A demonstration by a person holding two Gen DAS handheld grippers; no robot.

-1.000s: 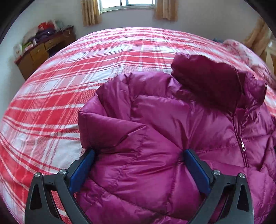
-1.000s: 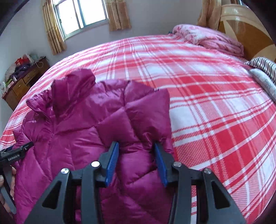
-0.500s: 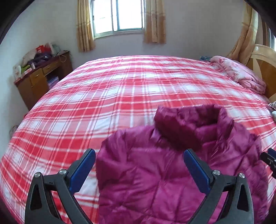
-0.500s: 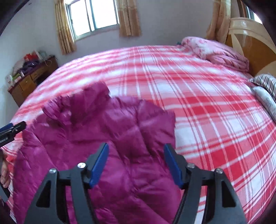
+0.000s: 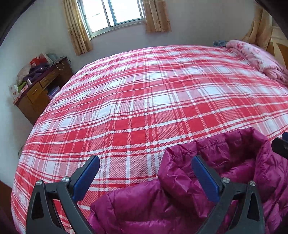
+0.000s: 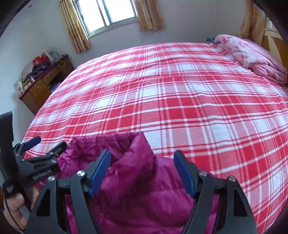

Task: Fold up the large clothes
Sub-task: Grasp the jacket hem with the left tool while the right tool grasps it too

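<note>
A magenta puffer jacket (image 5: 180,198) lies near the front edge of the red-and-white plaid bed (image 5: 144,108), its collar standing up. My left gripper (image 5: 144,160) is open and wide, hanging above the jacket's left edge with only bedspread between its fingertips. In the right wrist view the jacket (image 6: 140,189) lies below my right gripper (image 6: 142,153). Its jaws are opening, and the collar rises between the blue pads (image 6: 100,167) without being pressed. The left gripper (image 6: 48,142) shows at the left of that view, held by a hand (image 6: 14,207).
A pink quilt (image 6: 252,54) is bunched at the far right of the bed (image 6: 162,99), by the wooden headboard (image 6: 275,46). A cluttered wooden desk (image 5: 41,86) stands against the left wall, under a curtained window (image 5: 115,14).
Both grippers drew back and rose from the jacket, which now sits low in both views. The right jaws let go of the folded sleeve and spread. The left jaws stayed open.
</note>
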